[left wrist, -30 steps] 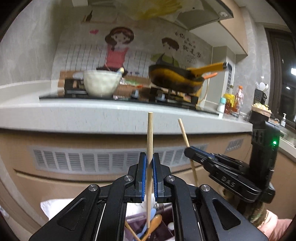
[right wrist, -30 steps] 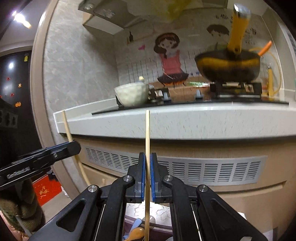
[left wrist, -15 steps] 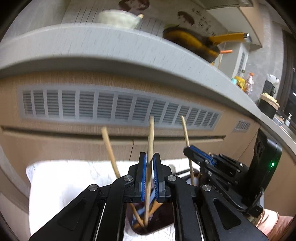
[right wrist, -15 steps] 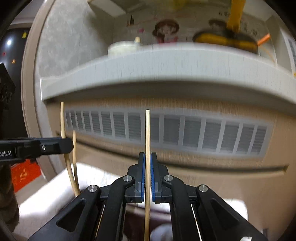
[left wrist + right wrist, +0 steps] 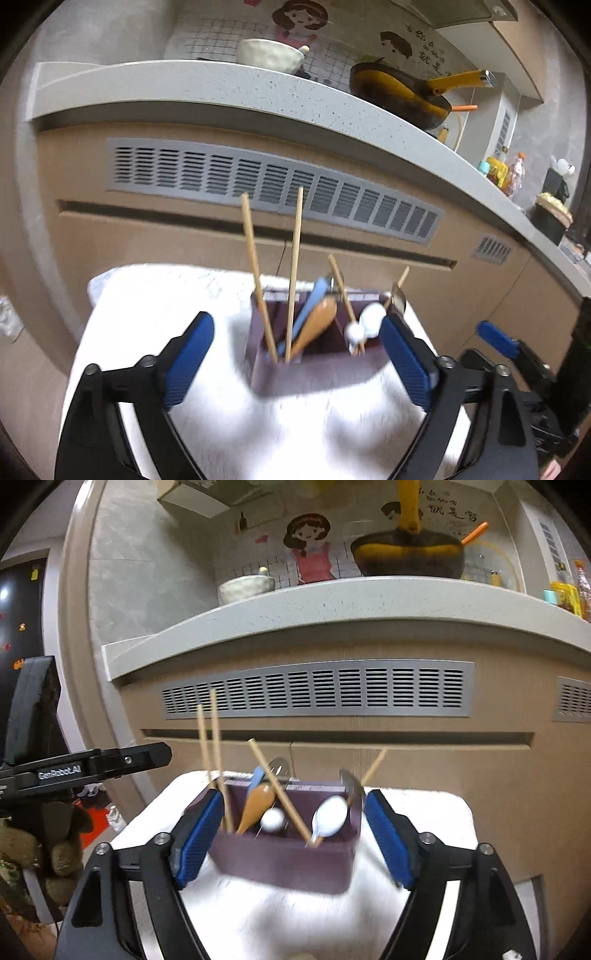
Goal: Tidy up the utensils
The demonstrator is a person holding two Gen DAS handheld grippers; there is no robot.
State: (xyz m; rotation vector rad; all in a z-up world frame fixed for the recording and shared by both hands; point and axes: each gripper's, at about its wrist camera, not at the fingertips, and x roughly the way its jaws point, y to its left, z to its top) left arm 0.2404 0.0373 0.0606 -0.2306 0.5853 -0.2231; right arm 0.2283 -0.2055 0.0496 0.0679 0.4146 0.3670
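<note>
A dark purple utensil holder [image 5: 295,373] [image 5: 288,853] stands on a white cloth [image 5: 229,424] [image 5: 295,915]. Wooden chopsticks [image 5: 293,273] [image 5: 216,753] stand in its left compartment beside a wooden spoon [image 5: 314,325] [image 5: 255,805] and a blue utensil [image 5: 310,302]. White spoons [image 5: 371,317] [image 5: 330,818] and more chopsticks [image 5: 280,794] sit in the right part. My left gripper [image 5: 295,358] is open and empty, just in front of the holder. My right gripper [image 5: 291,834] is open and empty, with its fingers to either side of the holder.
A grey countertop [image 5: 221,85] [image 5: 332,605] runs above, over beige cabinets with vent grilles [image 5: 273,188] [image 5: 317,690]. A white bowl [image 5: 269,53] and a yellow-handled pan [image 5: 402,92] stand on the stove. Bottles [image 5: 504,173] stand at the far right.
Both grippers have opened and let go of their chopsticks, which now stand in the holder. Both cameras have tilted downward, so the holder and cloth are in full view.
</note>
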